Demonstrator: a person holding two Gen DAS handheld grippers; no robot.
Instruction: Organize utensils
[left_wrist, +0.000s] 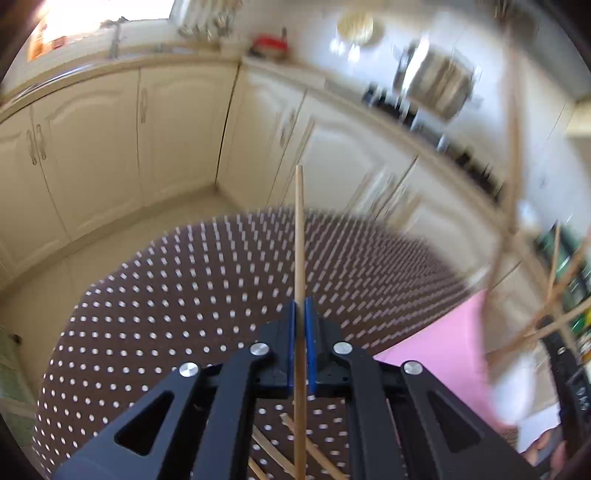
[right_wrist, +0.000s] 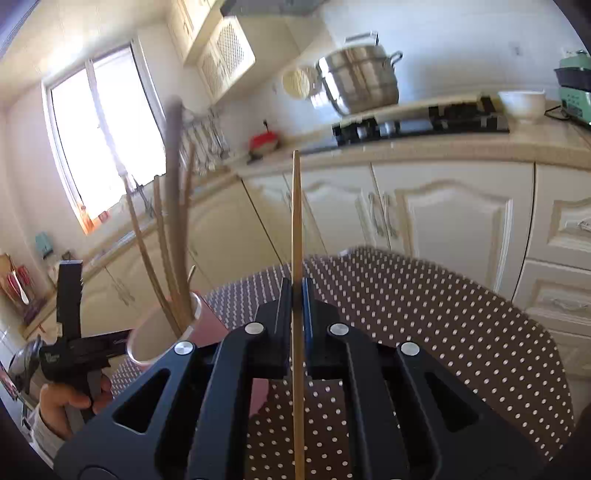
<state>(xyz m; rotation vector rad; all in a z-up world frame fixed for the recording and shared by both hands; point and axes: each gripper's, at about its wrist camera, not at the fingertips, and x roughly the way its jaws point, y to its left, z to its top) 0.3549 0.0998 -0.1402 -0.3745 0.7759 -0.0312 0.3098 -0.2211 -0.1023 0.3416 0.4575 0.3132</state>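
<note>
Clamping one slender round wooden chopstick (left_wrist: 299, 236) each, both black grippers, left (left_wrist: 303, 314) and right (right_wrist: 296, 295), are seen above the brown white-dotted tablecloth (right_wrist: 424, 317); the right's chopstick (right_wrist: 296, 221) stands upright.

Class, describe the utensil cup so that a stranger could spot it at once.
Start at the brown polka-dot table. At its left edge, in the right wrist view, stands a cup with a pale rim. It alone holds several upright chopsticks; the other sticks are clamped in jaws or lying loose.

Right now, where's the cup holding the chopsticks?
Right wrist view, lower left: the cup stands on the dotted tablecloth, left of the right hand-held gripper, beside the left hand-held gripper.
</note>
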